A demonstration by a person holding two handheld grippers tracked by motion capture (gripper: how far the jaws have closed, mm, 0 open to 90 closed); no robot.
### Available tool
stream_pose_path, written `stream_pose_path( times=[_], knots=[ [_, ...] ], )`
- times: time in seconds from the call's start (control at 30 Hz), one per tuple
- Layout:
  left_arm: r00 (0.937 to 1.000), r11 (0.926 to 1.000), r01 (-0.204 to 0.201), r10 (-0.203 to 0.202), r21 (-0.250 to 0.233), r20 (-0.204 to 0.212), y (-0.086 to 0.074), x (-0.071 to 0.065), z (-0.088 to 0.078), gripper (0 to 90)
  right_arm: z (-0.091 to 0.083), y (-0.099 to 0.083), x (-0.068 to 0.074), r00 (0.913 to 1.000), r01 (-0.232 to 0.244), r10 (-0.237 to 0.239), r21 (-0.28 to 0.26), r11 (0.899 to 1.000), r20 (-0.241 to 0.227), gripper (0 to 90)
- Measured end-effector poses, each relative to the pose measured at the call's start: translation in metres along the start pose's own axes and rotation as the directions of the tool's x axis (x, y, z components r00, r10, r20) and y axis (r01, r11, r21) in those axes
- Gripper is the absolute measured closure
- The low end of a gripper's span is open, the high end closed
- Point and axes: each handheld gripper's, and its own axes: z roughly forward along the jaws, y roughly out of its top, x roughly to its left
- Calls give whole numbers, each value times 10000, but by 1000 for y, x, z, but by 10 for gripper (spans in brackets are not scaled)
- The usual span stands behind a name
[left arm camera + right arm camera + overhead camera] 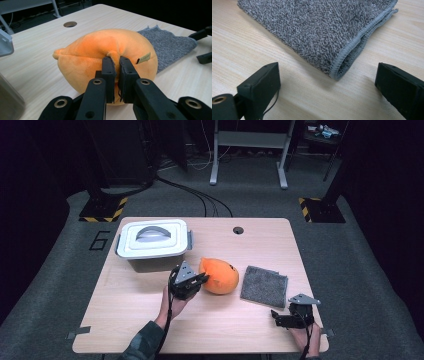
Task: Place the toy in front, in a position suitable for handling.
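Observation:
An orange plush toy (220, 275) lies mid-table; in the left gripper view the orange plush toy (100, 52) has a small tag on its side. My left gripper (201, 279) is shut on a pinch of its fabric, and the left gripper (117, 61) has its jaws almost together with a fold of plush between them. A folded grey cloth (264, 285) lies to the right of the toy. My right gripper (276, 316) rests open near the table's front edge, just short of the grey cloth (319, 27), whose corner points between the wide-apart jaws of the right gripper (329, 77).
A grey lidded plastic box (153, 243) with a handle stands at the back left, close behind the left gripper. A cable hole (238, 230) sits near the wooden table's (125, 320) far edge. Beyond the table are stands and floor cables.

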Motion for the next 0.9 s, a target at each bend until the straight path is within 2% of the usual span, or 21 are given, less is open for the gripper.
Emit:
stream_pose_path(
  times=[0.2, 0.5, 0.6, 0.7, 0.77, 0.9],
  knots=[
    [9992, 9996, 279, -281, 72, 294, -10, -5, -12, 837, 0, 0, 0, 10000, -4, 4, 4, 10000, 0, 55],
    [9971, 9970, 742, -745, 223, 170, -25, 1, -17, 817, 0, 0, 0, 10000, -11, 11, -11, 10000, -3, 56],
    [9966, 9964, 811, -814, 243, 113, -25, 3, -19, 774, 0, 0, 0, 10000, -20, 20, -12, 10000, 0, 56],
    [9964, 9957, 837, -832, 395, -134, -25, 4, -19, 663, 0, 0, 0, 10000, -23, 23, -12, 10000, 1, 56],
    [9953, 9935, 955, -946, 616, -184, -26, 5, -18, 559, 0, 0, 0, 10000, -17, 17, -16, 10000, -1, 56],
    [9929, 9890, 1189, -1176, 878, -194, -29, 9, -13, 460, 0, 0, 0, 10000, -20, 20, -12, 10000, -3, 56]
  ],
)
